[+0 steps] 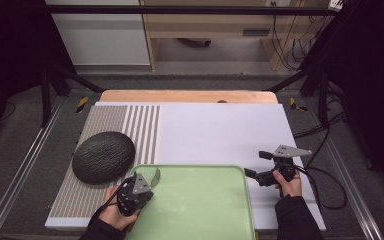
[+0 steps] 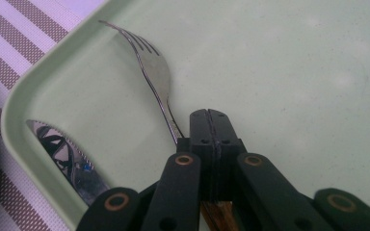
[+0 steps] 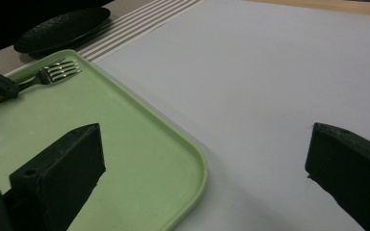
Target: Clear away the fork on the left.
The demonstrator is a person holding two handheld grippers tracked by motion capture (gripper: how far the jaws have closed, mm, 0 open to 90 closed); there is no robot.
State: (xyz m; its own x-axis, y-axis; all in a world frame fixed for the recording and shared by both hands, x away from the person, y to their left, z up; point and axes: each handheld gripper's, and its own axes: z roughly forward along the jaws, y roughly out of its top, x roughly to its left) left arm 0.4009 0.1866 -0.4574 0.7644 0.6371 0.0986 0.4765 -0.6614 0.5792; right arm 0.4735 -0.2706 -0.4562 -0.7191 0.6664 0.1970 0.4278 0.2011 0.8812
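One fork (image 2: 155,72), one knife (image 2: 62,154), one green tray (image 1: 205,210) and one dark textured plate (image 1: 103,156) are on the worktop (image 1: 220,130). The fork and knife are both in the tray's far left corner, the knife beside the tray's left rim. The left gripper (image 2: 208,120) has its jaws pressed together on the fork's handle, the tines pointing toward the tray's corner. The plate lies on a striped placemat (image 1: 140,127), just beyond the tray. The right gripper (image 1: 262,165) hovers with jaws wide apart and nothing between them, over bare white worktop just right of the tray's right rim. Most of the tray floor is free.
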